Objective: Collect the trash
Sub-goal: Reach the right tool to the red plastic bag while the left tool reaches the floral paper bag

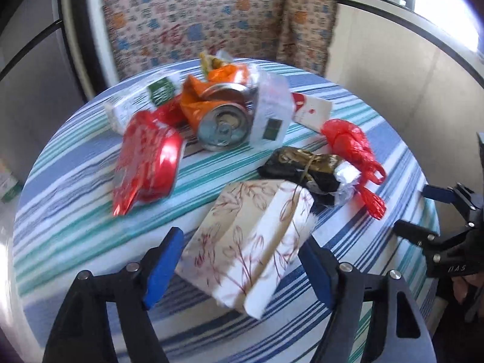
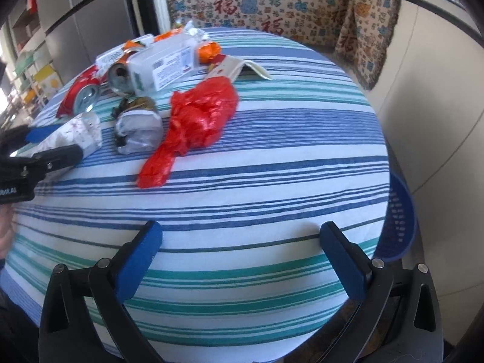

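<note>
Trash lies on a round table with a striped cloth (image 1: pixel 75 199). My left gripper (image 1: pixel 242 257) is open, its jaws on either side of a floral paper packet (image 1: pixel 251 242), which also shows in the right wrist view (image 2: pixel 75 133). Beyond it lie a dark wrapped bundle (image 1: pixel 305 166), a red plastic bag (image 1: pixel 351 142), a red can (image 1: pixel 148 163), an orange crushed can (image 1: pixel 224 121) and a white carton (image 1: pixel 272 106). My right gripper (image 2: pixel 242 257) is open and empty over bare cloth (image 2: pixel 257 181), short of the red plastic bag (image 2: pixel 199 118).
A blue basket (image 2: pixel 399 220) stands beside the table's right edge. A patterned sofa (image 2: pixel 272 3) stands behind the table, and a white counter wall (image 2: pixel 429 90) on the right. The right gripper shows at the left wrist view's right edge (image 1: pixel 429 214).
</note>
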